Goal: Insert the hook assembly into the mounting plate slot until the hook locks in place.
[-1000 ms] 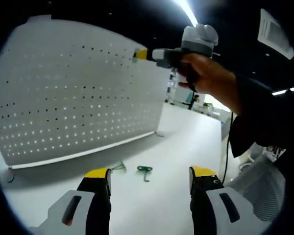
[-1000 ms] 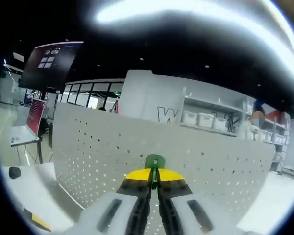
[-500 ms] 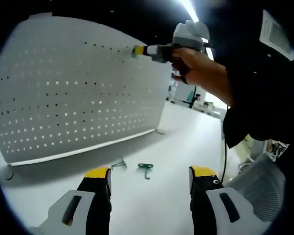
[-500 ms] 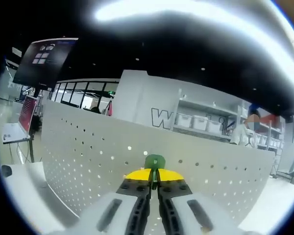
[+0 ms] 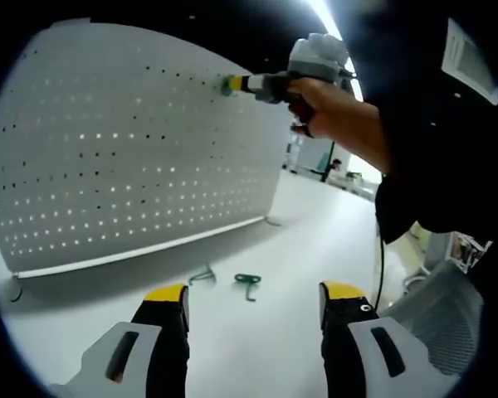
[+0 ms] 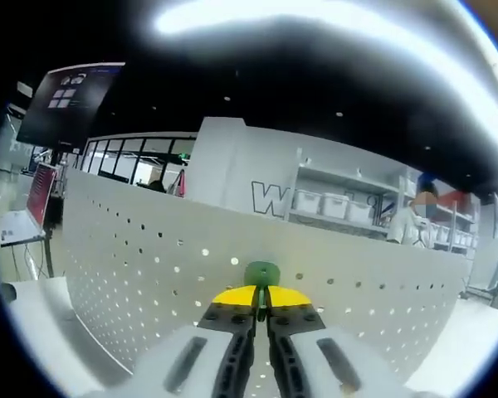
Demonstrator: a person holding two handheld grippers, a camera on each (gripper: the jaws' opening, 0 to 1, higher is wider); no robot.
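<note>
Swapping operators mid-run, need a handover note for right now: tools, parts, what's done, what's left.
Right tool: shut on a green hook, its tip held at the upper rows of the white pegboard; in the left gripper view it sits near the board's top right corner.
Left tool: open, holding nothing, low over the white table.
Two more green hooks lie on the table in front of the board.
Done: hook picked and brought to the board.
Left: seat it in a slot until it locks; whether it has entered a hole cannot be told.

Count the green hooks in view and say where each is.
3: one hook in the right gripper at the pegboard, two lying on the table.
</note>
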